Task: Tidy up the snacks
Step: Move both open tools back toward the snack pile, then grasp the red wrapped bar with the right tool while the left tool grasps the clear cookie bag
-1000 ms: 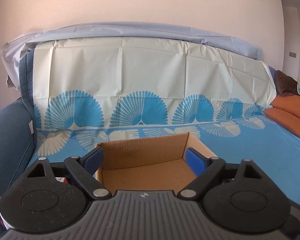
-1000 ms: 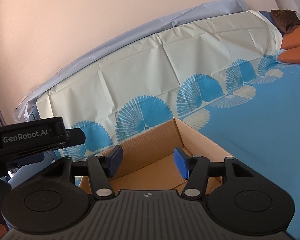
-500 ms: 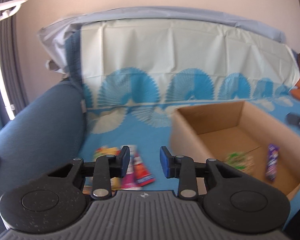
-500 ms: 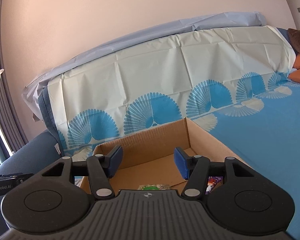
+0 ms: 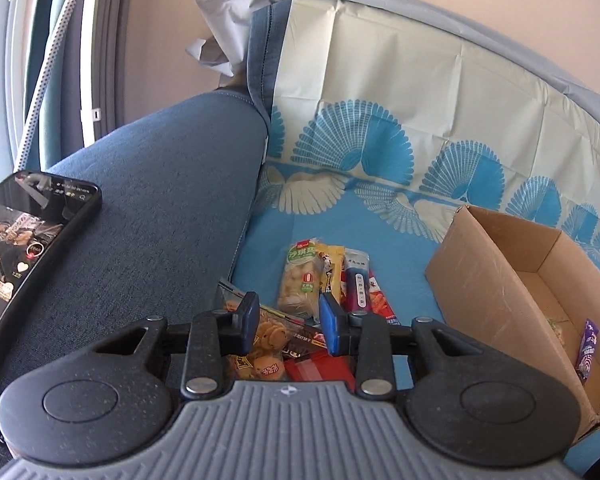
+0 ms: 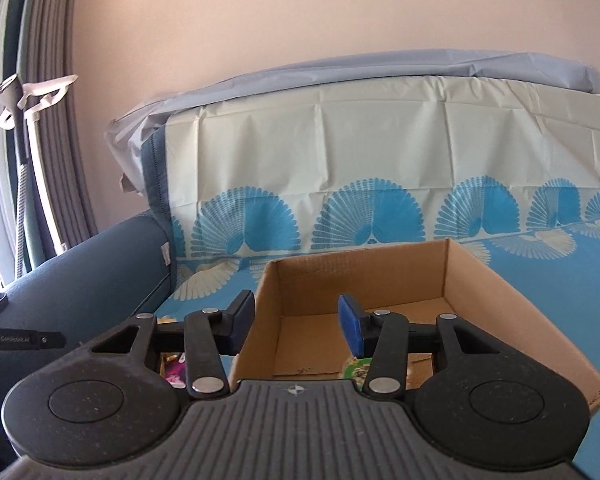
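A pile of snack packets lies on the blue cover left of the cardboard box [image 5: 480, 280]: a green-and-white packet [image 5: 300, 284], a yellow one [image 5: 330, 264], a dark blue one [image 5: 358, 280] and a cookie packet [image 5: 268, 340]. My left gripper [image 5: 290, 324] hovers over the pile's near end, jaws narrow but apart, gripping nothing. Inside the box lie a purple snack [image 5: 588, 350] and a green packet [image 6: 356, 368]. My right gripper [image 6: 296, 322] hangs over the box's [image 6: 520, 320] near left corner. Its jaws are closing with nothing pressed between them.
A phone [image 5: 24, 240] with a lit screen rests on the blue sofa armrest [image 5: 160, 200] at left. The patterned cover runs up the sofa back [image 6: 380, 152]. Curtains and a window stand at far left. Blue seat extends right of the box.
My left gripper swung left from over the box to above the snack pile and its jaws narrowed. My right gripper rolled level and shifted left over the box, jaws slightly narrower.
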The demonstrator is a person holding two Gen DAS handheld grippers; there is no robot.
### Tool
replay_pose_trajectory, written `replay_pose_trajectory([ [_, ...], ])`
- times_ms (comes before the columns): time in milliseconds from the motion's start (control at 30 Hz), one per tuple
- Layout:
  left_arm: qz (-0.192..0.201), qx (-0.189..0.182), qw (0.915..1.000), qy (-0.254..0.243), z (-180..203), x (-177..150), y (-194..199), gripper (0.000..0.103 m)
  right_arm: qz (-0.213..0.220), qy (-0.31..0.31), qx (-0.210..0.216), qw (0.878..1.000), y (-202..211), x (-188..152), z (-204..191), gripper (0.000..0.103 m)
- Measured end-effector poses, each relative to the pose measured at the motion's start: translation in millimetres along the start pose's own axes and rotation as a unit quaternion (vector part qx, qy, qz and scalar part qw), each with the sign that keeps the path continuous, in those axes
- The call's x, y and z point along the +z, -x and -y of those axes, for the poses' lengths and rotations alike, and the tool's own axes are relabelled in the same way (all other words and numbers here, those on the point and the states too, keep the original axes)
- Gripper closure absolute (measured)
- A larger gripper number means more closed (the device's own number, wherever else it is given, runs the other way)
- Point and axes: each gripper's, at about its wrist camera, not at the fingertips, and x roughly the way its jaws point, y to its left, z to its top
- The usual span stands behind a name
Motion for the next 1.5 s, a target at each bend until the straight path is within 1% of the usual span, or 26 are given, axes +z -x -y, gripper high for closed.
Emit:
replay_pose_trajectory([
  [33, -0.003, 0.000, 1.0000, -0.001, 0.3, 0.3, -2.2, 0.067, -0.003, 0.009, 0.007, 1.000, -2.1, -1.4, -7.1, 0.058],
  [100, -0.008, -0.002, 1.0000, 0.000, -0.7, 0.5, -4.8, 0.067, -0.009, 0.025, 0.023, 0.999, -6.2, -4.1, -20.3, 0.064],
  [200, -0.014, -0.002, 0.9999, 0.004, -3.6, 1.0, -8.3, 0.067, -0.020, 0.044, 0.048, 0.998, -12.0, -10.5, -38.3, 0.067],
  [467, -0.012, -0.004, 0.9995, 0.027, -13.5, 2.7, -13.8, 0.067, -0.044, 0.098, 0.120, 0.987, -26.4, -30.2, -80.1, 0.069],
  [533, -0.011, -0.005, 0.9993, 0.035, -15.5, 3.1, -14.0, 0.067, -0.055, 0.116, 0.133, 0.983, -33.5, -37.5, -91.4, 0.069],
  [700, -0.007, 0.000, 0.9992, 0.039, -14.7, 4.0, -14.3, 0.067, -0.085, 0.138, 0.160, 0.974, -58.5, -53.0, -113.5, 0.069],
  [833, -0.009, 0.005, 0.9994, 0.033, -13.2, 3.5, -16.8, 0.067, -0.117, 0.140, 0.165, 0.969, -83.4, -65.3, -125.6, 0.068],
  [933, -0.015, 0.010, 0.9996, 0.024, -11.0, 3.2, -19.1, 0.067, -0.147, 0.136, 0.166, 0.966, -104.0, -74.2, -133.7, 0.060],
  [1000, -0.022, 0.012, 0.9996, 0.016, -9.1, 3.7, -22.8, 0.067, -0.163, 0.133, 0.165, 0.963, -116.0, -79.4, -139.1, 0.051],
  [1067, -0.029, 0.018, 0.9994, 0.007, -6.4, 3.9, -26.4, 0.066, -0.172, 0.128, 0.168, 0.962, -126.3, -83.3, -144.7, 0.047],
  [1167, -0.037, 0.026, 0.9990, -0.002, -2.6, 3.4, -31.9, 0.066, -0.188, 0.135, 0.171, 0.958, -136.5, -88.8, -153.7, 0.036],
  [1200, -0.039, 0.028, 0.9988, -0.005, -1.8, 3.1, -33.5, 0.066, -0.192, 0.140, 0.170, 0.956, -140.2, -91.4, -156.7, 0.035],
  [1267, -0.044, 0.032, 0.9985, -0.010, -0.4, 2.5, -36.6, 0.066, -0.201, 0.154, 0.162, 0.954, -147.8, -96.3, -161.9, 0.035],
  [1333, -0.052, 0.037, 0.9978, -0.018, 1.8, 1.9, -40.7, 0.066, -0.217, 0.154, 0.158, 0.951, -155.0, -99.9, -163.1, 0.035],
  [1367, -0.058, 0.040, 0.9973, -0.023, 3.4, 1.6, -43.5, 0.065, -0.225, 0.154, 0.155, 0.949, -157.7, -101.5, -163.1, 0.037],
  [1400, -0.066, 0.043, 0.9965, -0.029, 5.7, 1.0, -47.2, 0.063, -0.233, 0.154, 0.154, 0.948, -159.5, -102.6, -163.0, 0.046],
  [1467, -0.080, 0.054, 0.9941, -0.050, 13.5, -1.3, -54.8, 0.055, -0.233, 0.154, 0.152, 0.948, -158.2, -101.4, -161.2, 0.052],
  [1500, -0.086, 0.063, 0.9923, -0.063, 18.5, -2.8, -58.7, 0.053, -0.231, 0.155, 0.151, 0.949, -156.3, -100.2, -160.1, 0.054],
])
